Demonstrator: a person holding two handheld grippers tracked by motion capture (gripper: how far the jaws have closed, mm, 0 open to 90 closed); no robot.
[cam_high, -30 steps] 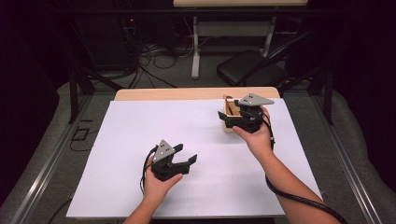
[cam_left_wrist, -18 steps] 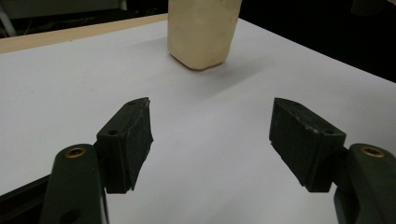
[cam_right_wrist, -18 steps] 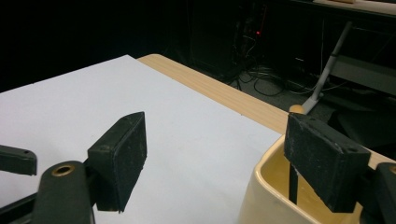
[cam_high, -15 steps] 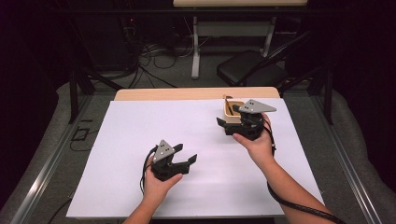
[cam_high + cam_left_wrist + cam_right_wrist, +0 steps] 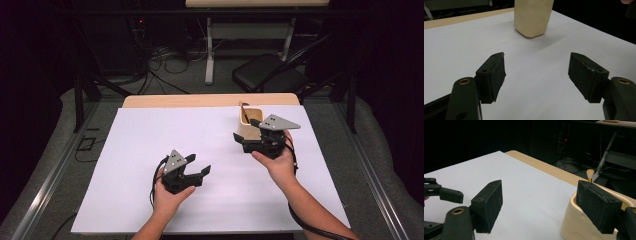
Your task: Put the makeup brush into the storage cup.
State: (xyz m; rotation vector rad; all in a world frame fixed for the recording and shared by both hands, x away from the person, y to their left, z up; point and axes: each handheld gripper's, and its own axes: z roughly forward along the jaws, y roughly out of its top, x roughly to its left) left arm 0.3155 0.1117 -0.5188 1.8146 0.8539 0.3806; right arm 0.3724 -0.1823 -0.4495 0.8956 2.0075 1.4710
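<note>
A cream cup (image 5: pixel 247 122) stands on the white sheet at the right rear, with a thin brush (image 5: pixel 243 111) leaning inside it. My right gripper (image 5: pixel 246 137) sits open at the cup's near side. In the right gripper view, the right gripper (image 5: pixel 539 195) has its right jaw overlapping the cup (image 5: pixel 574 222), and the brush tip (image 5: pixel 589 173) pokes up behind. My left gripper (image 5: pixel 199 165) rests open at mid-table, empty. In the left gripper view, the left gripper (image 5: pixel 536 68) faces the cup (image 5: pixel 532 17), which is well ahead of it.
A white sheet (image 5: pixel 150 150) covers most of the wooden table (image 5: pixel 200 100). Metal frame rails (image 5: pixel 55 170) run along both sides. A black chair (image 5: pixel 265 75) and cables lie on the floor beyond the far edge.
My right gripper has drawn back a little toward the person, uncovering more of the cup. The cup and my left gripper have stayed put.
</note>
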